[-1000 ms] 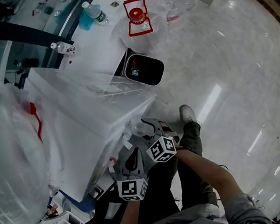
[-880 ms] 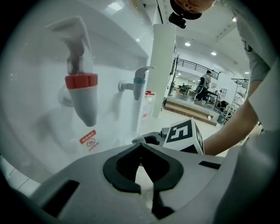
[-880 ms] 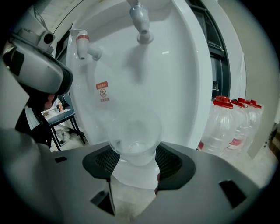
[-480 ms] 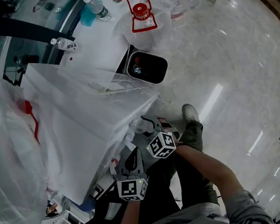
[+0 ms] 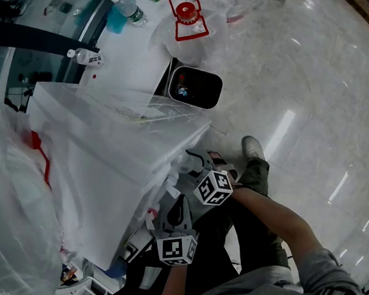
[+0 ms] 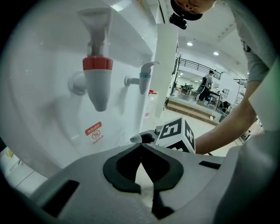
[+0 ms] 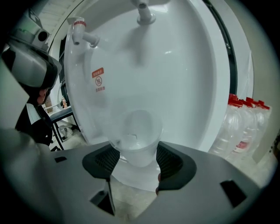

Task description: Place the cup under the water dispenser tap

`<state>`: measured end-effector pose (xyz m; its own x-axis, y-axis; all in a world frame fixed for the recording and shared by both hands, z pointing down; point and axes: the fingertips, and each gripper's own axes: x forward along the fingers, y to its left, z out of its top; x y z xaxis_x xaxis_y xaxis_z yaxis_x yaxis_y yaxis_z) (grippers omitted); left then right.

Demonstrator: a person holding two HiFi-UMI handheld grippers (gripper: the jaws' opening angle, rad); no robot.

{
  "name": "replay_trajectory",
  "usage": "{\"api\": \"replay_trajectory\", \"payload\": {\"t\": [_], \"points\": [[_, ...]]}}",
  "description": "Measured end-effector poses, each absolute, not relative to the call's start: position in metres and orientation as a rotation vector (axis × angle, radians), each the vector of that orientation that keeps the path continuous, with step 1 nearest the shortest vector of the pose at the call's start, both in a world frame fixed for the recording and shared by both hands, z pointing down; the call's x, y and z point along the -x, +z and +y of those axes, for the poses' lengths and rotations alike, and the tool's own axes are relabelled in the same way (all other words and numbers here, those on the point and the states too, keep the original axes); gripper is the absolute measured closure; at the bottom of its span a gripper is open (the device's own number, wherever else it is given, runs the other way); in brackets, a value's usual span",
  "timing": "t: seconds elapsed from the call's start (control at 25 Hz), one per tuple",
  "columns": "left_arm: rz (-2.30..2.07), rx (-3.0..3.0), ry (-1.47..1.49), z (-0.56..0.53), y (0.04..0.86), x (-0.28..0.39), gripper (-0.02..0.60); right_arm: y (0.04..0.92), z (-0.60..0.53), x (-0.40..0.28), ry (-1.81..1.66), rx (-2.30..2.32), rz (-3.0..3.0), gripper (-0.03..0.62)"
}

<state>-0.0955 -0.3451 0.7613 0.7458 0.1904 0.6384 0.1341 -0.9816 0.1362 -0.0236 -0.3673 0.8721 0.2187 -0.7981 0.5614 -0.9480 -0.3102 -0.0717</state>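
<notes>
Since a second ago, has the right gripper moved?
Yes, slightly. Holding the cup, the right gripper has edged toward the front of the water dispenser, judged against its top corner in the head view.

Dark, white-rimmed bin (image 5: 195,87) on glossy pale floor (image 5: 317,71); row of upright, red-capped clear bottles (image 7: 238,124).

water dispenser (image 5: 113,170): white, seen from above, left of centre
right gripper (image 5: 192,166): close against the dispenser's front, marker cube on top
cup (image 5: 184,161): pale and see-through at the right gripper's tip, hard to make out
left gripper (image 5: 164,207): just below the right one, near the same front
bin (image 5: 204,97): dark opening, on the floor beyond the dispenser
shoe (image 5: 253,148): on the pale glossy floor
</notes>
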Motion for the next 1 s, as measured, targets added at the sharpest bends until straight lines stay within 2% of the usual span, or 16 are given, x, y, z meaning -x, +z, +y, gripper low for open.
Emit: {"api": "replay_trajectory", "payload": {"t": [0.4, 0.68, 1.0], "points": [[0.28, -2.855, 1.064, -0.345, 0.762, 0.097, 0.571, 0.874, -0.369, 0.025, 0.696, -2.13, -1.663, 0.335], [0.263, -2.857, 1.073, -0.35, 0.763, 0.101, 0.571, 0.88, -0.372, 0.029, 0.711, -2.097, -1.67, 0.303], [0.247, -2.848, 1.079, -0.346, 0.765, 0.106, 0.571, 0.885, -0.366, 0.032, 0.719, -2.1, -1.655, 0.298]]}}
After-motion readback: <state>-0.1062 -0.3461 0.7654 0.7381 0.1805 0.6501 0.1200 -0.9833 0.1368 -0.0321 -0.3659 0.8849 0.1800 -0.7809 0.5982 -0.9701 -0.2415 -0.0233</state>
